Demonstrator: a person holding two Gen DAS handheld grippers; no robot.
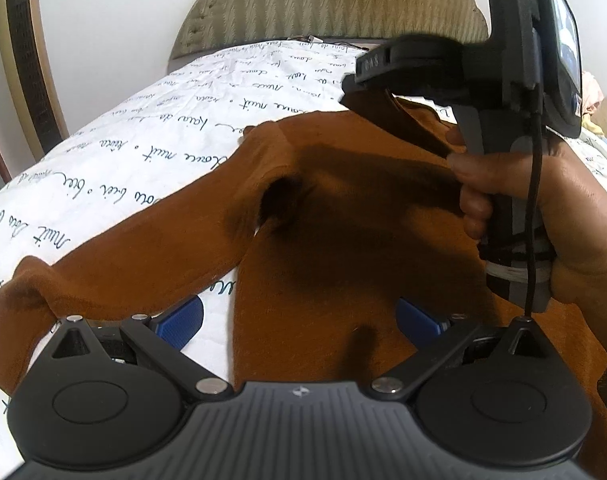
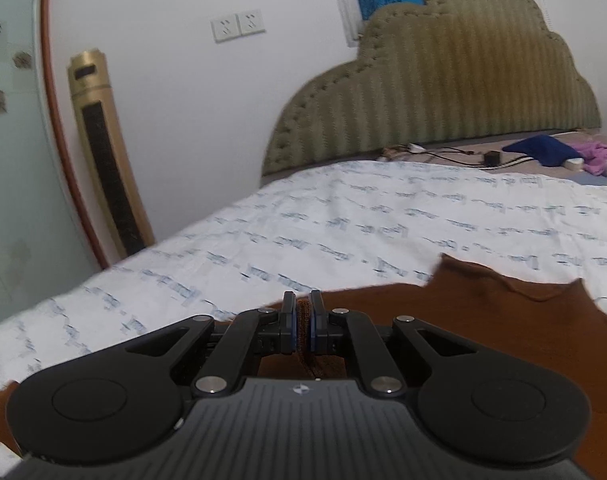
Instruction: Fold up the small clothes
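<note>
A brown long-sleeved top lies on the white bed sheet printed with script, one sleeve stretched to the left. My left gripper hovers over the top's lower part, its blue pads wide apart and gripping nothing. A hand holds my right gripper at the upper right, lifting an edge of the top. In the right wrist view that gripper is shut on a thin fold of the brown fabric, and the rest of the top spreads to the right.
A gold tower fan stands by the wall left of the bed. An olive padded headboard closes the far end. Cables, a charger and blue and purple clothes lie near it. Pale clothes are piled at the right.
</note>
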